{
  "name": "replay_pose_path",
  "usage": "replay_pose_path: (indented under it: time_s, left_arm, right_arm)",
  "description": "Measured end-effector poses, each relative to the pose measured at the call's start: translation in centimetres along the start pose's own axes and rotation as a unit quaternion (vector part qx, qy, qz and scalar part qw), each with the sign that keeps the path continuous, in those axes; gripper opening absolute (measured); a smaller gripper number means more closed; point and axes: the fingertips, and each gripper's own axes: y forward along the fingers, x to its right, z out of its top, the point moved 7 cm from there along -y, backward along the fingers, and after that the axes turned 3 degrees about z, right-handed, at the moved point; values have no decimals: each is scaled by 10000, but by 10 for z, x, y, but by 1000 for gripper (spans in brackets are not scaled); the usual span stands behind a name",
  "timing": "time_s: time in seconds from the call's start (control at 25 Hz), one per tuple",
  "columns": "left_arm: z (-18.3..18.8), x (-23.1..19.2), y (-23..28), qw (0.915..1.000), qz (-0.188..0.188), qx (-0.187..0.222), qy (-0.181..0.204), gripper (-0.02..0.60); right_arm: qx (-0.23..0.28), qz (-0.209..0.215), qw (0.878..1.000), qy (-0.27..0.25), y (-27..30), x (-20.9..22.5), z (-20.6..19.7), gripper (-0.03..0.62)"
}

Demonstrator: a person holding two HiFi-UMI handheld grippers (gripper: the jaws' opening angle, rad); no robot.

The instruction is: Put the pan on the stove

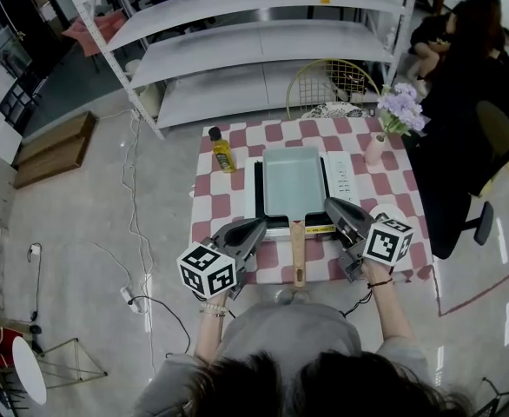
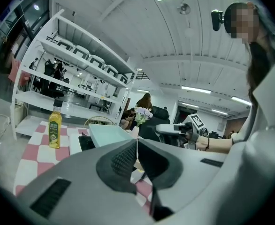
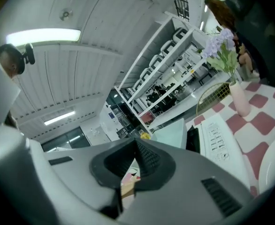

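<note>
Head view: left gripper (image 1: 259, 225) and right gripper (image 1: 329, 202) both closed, empty, flanking the handle (image 1: 299, 254). Pan (image 1: 293, 181) looks seated on stove (image 1: 340, 179), base hidden. Risk: a nudge to that long handle skews the pan off.

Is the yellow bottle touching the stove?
Apart. The head view shows the bottle standing on the checkered cloth to the left of the stove, with a strip of bare cloth between them.
</note>
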Motion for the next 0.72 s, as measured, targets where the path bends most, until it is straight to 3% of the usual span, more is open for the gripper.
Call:
replay_pose_path:
  time_s: [0.16, 0.72]
  left_arm:
    - [-2, -1, 0, 9999, 61, 44, 123, 31]
    - [2, -6, -1, 9994, 198, 73, 275, 31]
  right_arm:
    - [104, -166, 9989, -429, -3, -1, 2, 23]
    - [67, -253, 9973, -687, -2, 1, -1, 23]
